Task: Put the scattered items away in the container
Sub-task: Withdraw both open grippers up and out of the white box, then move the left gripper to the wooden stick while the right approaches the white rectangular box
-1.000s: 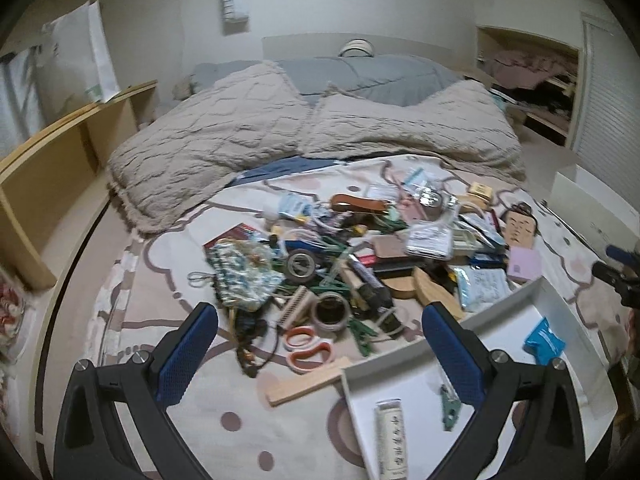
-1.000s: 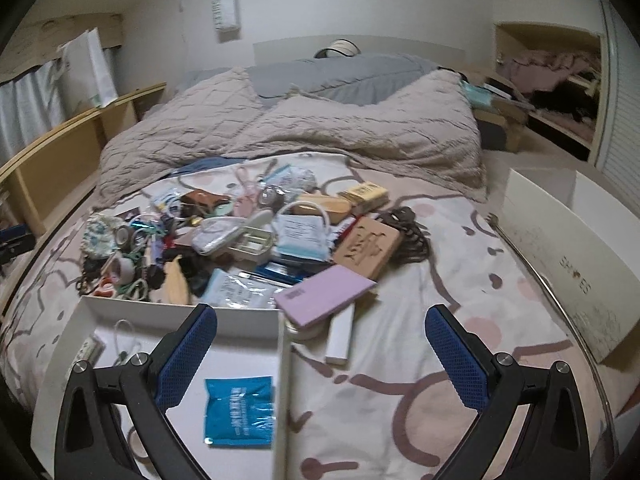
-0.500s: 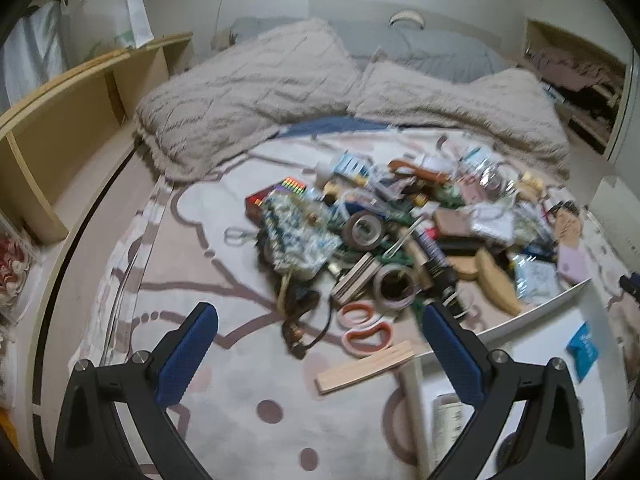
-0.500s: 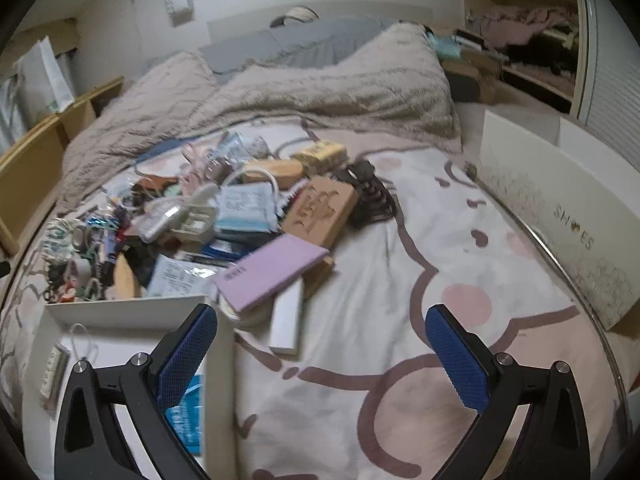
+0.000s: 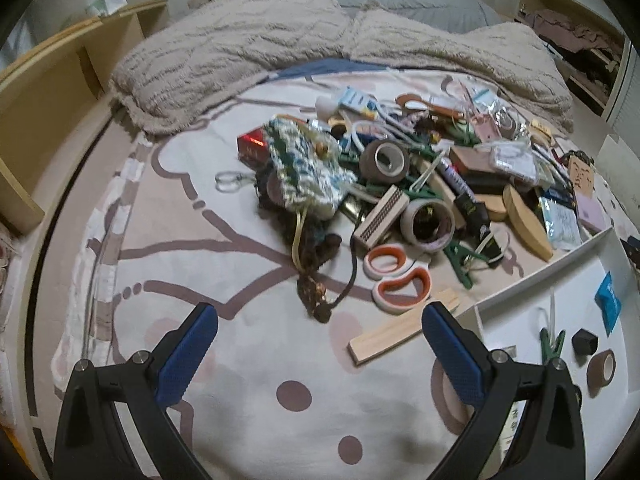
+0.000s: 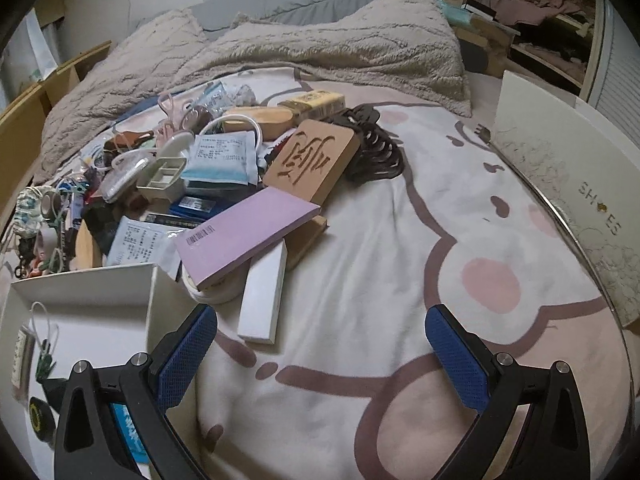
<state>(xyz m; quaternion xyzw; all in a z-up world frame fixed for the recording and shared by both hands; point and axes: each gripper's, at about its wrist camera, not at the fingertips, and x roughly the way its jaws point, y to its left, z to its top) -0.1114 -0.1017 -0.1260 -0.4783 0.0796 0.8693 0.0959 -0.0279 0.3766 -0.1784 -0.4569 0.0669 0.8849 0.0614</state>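
Observation:
A pile of scattered items lies on the bed. In the left wrist view I see orange-handled scissors (image 5: pixel 396 280), a wooden stick (image 5: pixel 404 334), tape rolls (image 5: pixel 428 222) and a knitted pouch (image 5: pixel 308 168). The white box (image 5: pixel 536 280) stands at the right and holds a tape roll, a clip and a blue packet. My left gripper (image 5: pixel 320 354) is open and empty above bare blanket, short of the scissors. My right gripper (image 6: pixel 322 354) is open and empty, near a white bar (image 6: pixel 264 292) and a purple notebook (image 6: pixel 248 236). The white box (image 6: pixel 92 284) is at its left.
Beige pillows (image 5: pixel 240 40) lie at the head of the bed. A wooden shelf (image 5: pixel 48 100) runs along the left side. A white shoe-box lid (image 6: pixel 560 184) leans at the right edge. A carved wooden plaque (image 6: pixel 316 160) and a dark cord bundle (image 6: pixel 376 148) lie beyond the notebook.
Both grippers have moved lower and closer to the bed. The left one shifted left away from the box; the right one shifted right, off the box and over bare blanket.

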